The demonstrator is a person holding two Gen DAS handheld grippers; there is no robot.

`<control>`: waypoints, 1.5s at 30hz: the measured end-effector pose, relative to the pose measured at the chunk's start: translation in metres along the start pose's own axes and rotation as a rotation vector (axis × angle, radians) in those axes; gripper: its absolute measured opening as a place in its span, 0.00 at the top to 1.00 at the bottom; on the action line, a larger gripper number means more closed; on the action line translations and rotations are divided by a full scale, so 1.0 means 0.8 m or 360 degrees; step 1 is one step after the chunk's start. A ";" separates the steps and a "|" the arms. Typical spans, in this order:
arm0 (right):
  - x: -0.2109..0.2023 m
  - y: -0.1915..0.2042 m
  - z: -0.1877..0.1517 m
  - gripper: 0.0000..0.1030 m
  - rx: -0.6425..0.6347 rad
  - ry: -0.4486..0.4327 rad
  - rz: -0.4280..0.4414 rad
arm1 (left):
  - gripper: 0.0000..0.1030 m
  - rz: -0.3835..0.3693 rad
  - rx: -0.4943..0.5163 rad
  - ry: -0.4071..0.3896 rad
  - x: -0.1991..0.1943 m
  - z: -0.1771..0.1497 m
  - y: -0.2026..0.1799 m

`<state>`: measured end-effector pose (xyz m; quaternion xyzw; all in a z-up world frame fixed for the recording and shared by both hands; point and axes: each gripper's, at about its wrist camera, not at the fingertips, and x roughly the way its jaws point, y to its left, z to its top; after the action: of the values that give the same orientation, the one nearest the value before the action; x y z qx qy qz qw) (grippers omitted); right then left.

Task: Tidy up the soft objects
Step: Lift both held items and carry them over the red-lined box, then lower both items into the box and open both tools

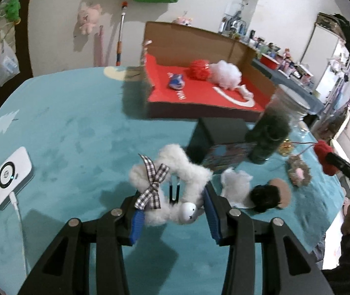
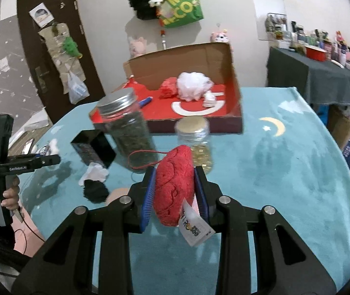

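Observation:
In the left wrist view my left gripper (image 1: 173, 205) is shut on a white fluffy ring toy (image 1: 182, 167) with a checked bow and a small white head, held above the teal tablecloth. My right gripper (image 2: 175, 182) is shut on a red plush cushion (image 2: 173, 184) with a paper tag and a red cord. Beyond both stands an open cardboard box (image 1: 194, 44) (image 2: 182, 66) with a red floor. In it lie a red pom (image 1: 199, 70), a white pom (image 1: 225, 73) (image 2: 193, 86) and a small blue item (image 1: 176, 81).
On the cloth lie a white fluffy scrap (image 1: 236, 182) (image 2: 93, 173), a black fluffy piece (image 1: 265, 196) (image 2: 96, 191) and a brown-pink piece (image 1: 297, 174). A dark-filled jar (image 2: 130, 132), a small jar (image 2: 197, 137) and a black box (image 2: 93, 150) stand before the cardboard box. A white device (image 1: 10, 177) lies at the left.

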<state>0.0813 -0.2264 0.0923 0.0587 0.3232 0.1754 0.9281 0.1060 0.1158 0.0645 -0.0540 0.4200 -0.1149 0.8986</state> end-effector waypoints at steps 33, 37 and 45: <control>0.064 -0.099 0.051 0.71 -0.0104 0.0183 0.0041 | 0.56 -0.0072 0.0493 0.0155 0.089 0.084 0.031; 0.074 -0.088 0.077 0.71 -0.0175 0.0170 0.0080 | 0.56 -0.0086 0.0570 0.0140 0.088 0.106 0.019; 0.093 -0.061 0.138 0.71 -0.0314 0.0107 0.0138 | 0.56 -0.0113 0.0607 0.0080 0.085 0.157 -0.009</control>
<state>0.2181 -0.2441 0.1250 -0.0251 0.3325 0.2481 0.9096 0.2433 0.0921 0.0961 0.1053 0.4108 -0.2254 0.8772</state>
